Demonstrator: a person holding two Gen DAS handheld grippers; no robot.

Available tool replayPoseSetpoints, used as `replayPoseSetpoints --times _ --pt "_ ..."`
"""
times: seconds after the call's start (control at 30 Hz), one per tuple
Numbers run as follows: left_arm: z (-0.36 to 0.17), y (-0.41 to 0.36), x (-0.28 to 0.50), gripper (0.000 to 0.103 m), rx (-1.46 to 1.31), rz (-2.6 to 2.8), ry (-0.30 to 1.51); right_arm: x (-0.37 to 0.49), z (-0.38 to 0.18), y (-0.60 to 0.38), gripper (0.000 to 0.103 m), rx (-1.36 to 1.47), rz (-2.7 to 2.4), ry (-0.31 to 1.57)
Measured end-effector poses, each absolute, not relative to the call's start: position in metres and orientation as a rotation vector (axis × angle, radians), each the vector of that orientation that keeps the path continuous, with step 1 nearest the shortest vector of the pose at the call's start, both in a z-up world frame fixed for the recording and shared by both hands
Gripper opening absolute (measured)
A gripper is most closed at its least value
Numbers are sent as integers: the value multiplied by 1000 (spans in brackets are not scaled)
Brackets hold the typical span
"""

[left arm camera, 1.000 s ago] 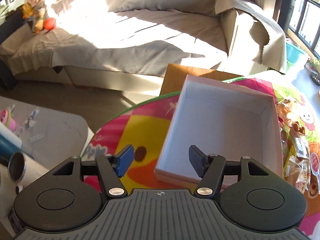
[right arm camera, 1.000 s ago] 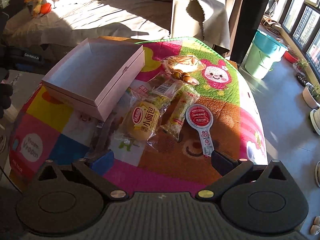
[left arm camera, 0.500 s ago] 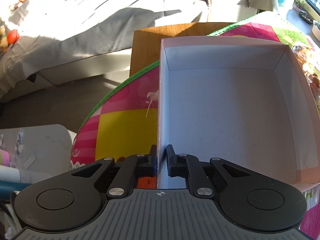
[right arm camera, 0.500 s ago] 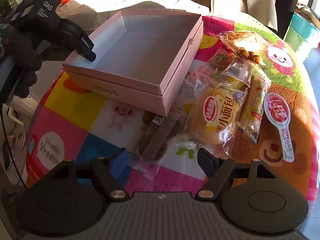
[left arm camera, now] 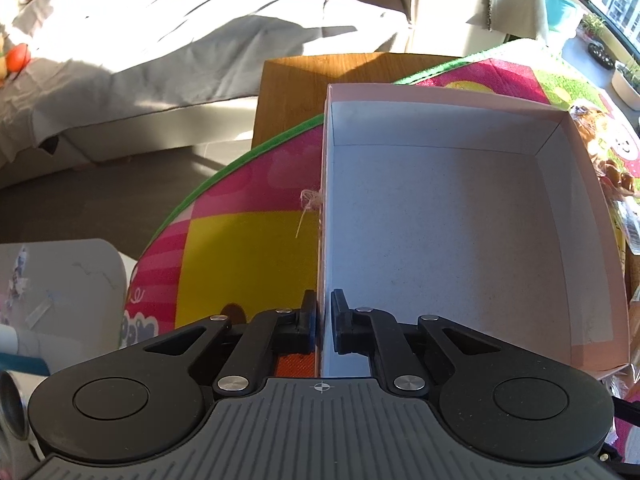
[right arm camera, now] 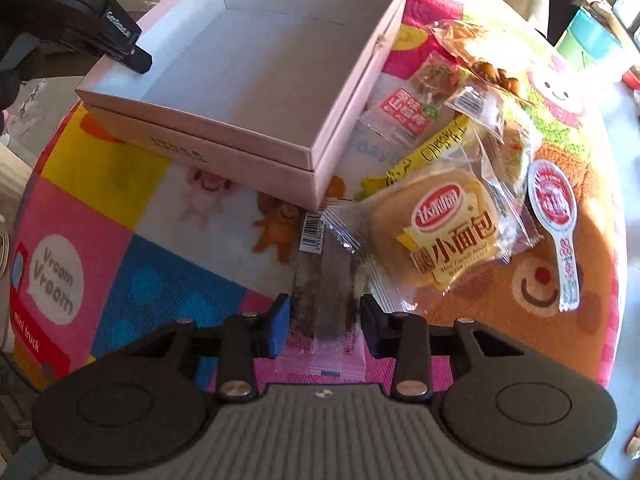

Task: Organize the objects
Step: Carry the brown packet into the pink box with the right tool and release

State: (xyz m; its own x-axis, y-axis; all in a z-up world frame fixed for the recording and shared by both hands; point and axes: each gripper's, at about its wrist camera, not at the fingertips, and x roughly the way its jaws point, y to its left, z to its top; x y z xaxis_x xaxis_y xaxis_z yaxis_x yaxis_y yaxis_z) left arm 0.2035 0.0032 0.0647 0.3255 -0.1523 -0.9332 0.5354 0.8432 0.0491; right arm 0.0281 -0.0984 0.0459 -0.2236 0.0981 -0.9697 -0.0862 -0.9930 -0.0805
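An open, empty pink box [left arm camera: 460, 216] sits on a colourful play mat [left arm camera: 248, 248]. My left gripper [left arm camera: 322, 322] is shut on the box's left wall near its front corner; it also shows in the right wrist view [right arm camera: 132, 50] at the box's [right arm camera: 256, 60] far left rim. My right gripper [right arm camera: 324, 320] is open, with its fingers on either side of a long clear-wrapped dark snack bar [right arm camera: 324, 280] lying on the mat [right arm camera: 120, 208]. A bun packet [right arm camera: 444, 228], a red-and-white spoon-shaped packet [right arm camera: 554, 216] and several other snack packets [right arm camera: 420, 108] lie right of the box.
A cloth-covered sofa [left arm camera: 160, 48] stands beyond the table. A wooden table edge [left arm camera: 296, 84] shows past the mat. A teal bin [right arm camera: 592, 40] stands at the far right. A grey stool with clutter [left arm camera: 52, 280] is at the left.
My left gripper closed on the box's left wall and stays there. My right gripper moved down and forward to the snack bar, and its jaws narrowed around it.
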Motion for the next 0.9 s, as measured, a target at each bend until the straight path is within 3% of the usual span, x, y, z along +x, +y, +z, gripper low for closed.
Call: replayPoseSetpoints --times 0.13,0.3,0.6,0.9 --pt "61 10 208 9 355 -520 1190 33 71 -97 36 -1870 2269 14" --pt "53 21 208 9 352 -593 1230 37 133 -92 36 -1779 2168 289" --pt "53 27 213 11 325 -658 1253 -4 239 -133 36 -1636 2159 403" --pt "51 24 213 11 365 -682 1242 -88 272 -148 43 -1404 2350 505"
